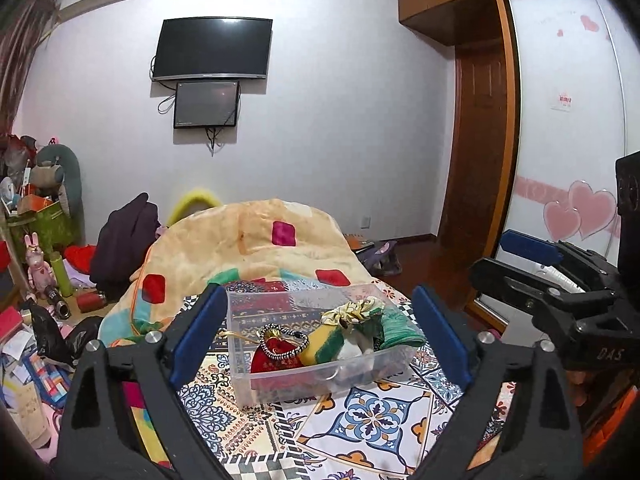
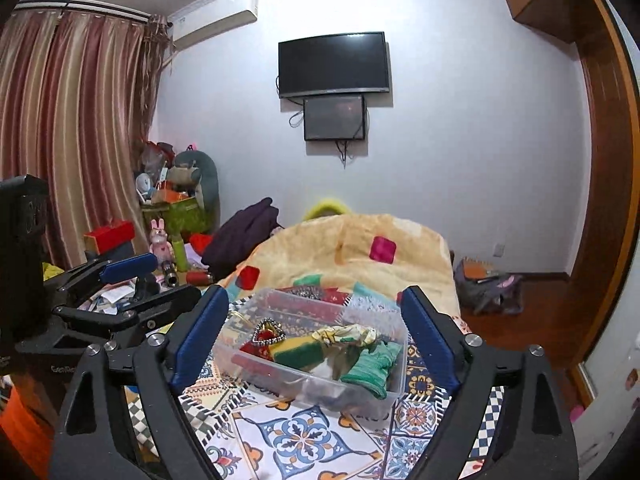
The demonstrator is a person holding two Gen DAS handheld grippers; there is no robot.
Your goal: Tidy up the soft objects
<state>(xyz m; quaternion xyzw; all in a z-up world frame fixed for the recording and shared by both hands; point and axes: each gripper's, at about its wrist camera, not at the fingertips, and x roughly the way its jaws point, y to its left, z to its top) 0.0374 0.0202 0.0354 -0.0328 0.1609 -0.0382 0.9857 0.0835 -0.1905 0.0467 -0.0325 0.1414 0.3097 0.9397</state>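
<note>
Left tongs (image 1: 318, 334) spread wide, blue pads apart, nothing between them; held above the patterned bed cover (image 1: 372, 416). Right tongs (image 2: 316, 338) likewise spread wide and empty, framing the same container from the other side. Each tool visible at the edge of the other's view: right tongs at far right in the left wrist view, left tongs at far left in the right wrist view.

Just beyond the pads: clear plastic bin (image 1: 256, 376) resting on the bed cover. Inside the bin, packed toward one end: red pouch (image 1: 276, 350) with a black-and-white beaded bracelet (image 1: 285, 345) lying on it; yellow-and-green sponge (image 1: 320, 346) just beside the pouch; pale yellow scrunchie (image 1: 352, 312) on top; green cloth (image 1: 400, 330) against the bin wall. A white item under the sponge, identity unclear. Far end of the bin bare.

Behind the bin: yellow blanket (image 1: 248, 244) with coloured patches, heaped on the bed. Dark garment (image 1: 128, 240) beyond it to the left.

On the far wall: television (image 1: 212, 48), smaller screen (image 1: 206, 104) directly below.
</note>
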